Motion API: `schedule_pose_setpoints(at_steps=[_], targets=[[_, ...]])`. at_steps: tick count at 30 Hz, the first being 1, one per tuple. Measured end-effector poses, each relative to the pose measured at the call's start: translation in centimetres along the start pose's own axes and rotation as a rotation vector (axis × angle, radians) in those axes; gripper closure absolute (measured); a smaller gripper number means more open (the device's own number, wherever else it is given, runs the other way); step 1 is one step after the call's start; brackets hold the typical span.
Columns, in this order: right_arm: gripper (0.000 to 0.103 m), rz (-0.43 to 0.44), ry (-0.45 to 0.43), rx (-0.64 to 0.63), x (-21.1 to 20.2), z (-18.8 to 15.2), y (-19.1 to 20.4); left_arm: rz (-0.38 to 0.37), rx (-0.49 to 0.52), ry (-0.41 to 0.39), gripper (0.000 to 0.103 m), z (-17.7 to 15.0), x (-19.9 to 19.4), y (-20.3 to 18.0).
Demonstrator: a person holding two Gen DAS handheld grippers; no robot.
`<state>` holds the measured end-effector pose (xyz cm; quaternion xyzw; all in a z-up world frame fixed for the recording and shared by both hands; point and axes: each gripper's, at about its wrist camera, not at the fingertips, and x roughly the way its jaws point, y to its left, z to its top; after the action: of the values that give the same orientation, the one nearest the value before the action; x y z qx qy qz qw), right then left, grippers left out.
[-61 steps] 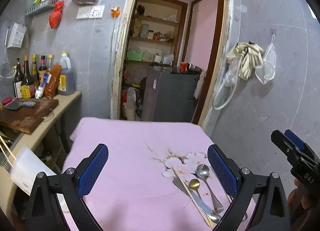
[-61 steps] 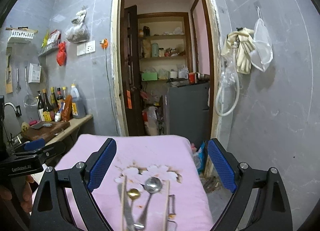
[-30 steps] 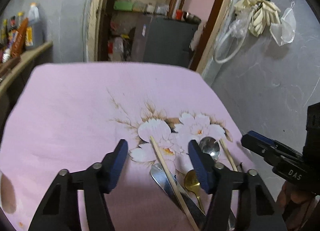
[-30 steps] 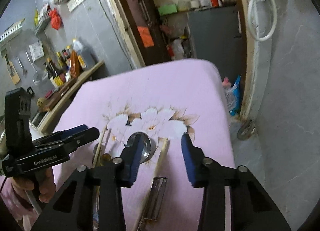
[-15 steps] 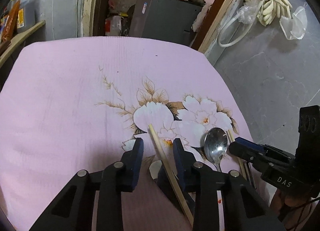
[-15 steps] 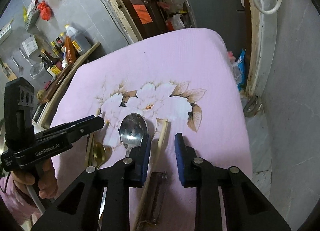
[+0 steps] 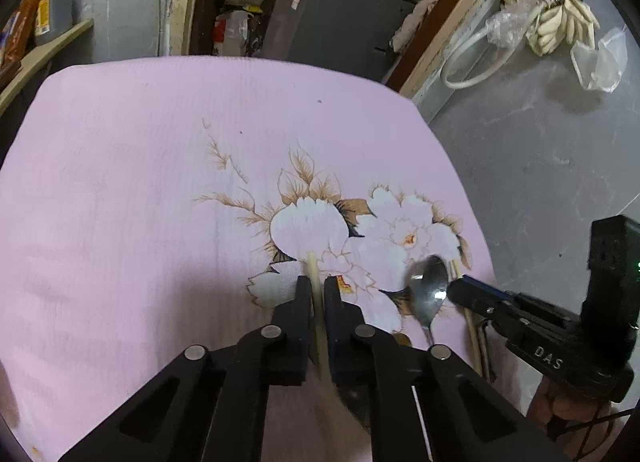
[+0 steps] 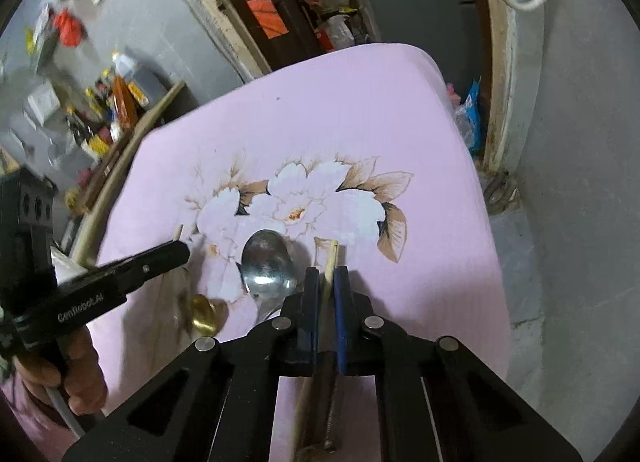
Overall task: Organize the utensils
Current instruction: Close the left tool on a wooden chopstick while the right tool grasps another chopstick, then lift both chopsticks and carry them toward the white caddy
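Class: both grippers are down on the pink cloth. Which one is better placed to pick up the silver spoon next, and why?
Probably neither yet: the left gripper and right gripper each clamp a chopstick. Once freed, the right is better placed, since the silver spoon lies directly beside it.

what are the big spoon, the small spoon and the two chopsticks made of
Big spoon: likely polished steel, silvery with a bright mirror glare in the bowl.
Small spoon: looks like brass or gold-toned metal, yellow and shiny.
Chopsticks, one in the left gripper, one in the right gripper: probably bamboo or wood, pale tan, matte, square-cut ends.
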<state>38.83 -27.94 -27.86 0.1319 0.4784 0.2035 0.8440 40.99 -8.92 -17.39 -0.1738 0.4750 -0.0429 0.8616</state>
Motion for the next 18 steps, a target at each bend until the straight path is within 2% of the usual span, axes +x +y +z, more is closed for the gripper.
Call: schedule_pose_setpoints(at_steps=[4, 10, 18], targets=[[0.098, 0.021, -0.067, 0.037, -2.1, -0.4, 0.1, -0.001, 0.023, -0.05, 0.098, -0.1, -2.3, -0.2], [0.099, 0.056, -0.219, 0.05, -6.6, -1.4, 1.5, -0.026, 0.027, -0.119, 0.098, -0.7, -6.4, 0.2], [0.099, 0.066, -0.387, 0.038, -12.6, -3.4, 5.5, -0.055, 0.035, -0.254, 0.098, -2.6, -13.6, 1.4]])
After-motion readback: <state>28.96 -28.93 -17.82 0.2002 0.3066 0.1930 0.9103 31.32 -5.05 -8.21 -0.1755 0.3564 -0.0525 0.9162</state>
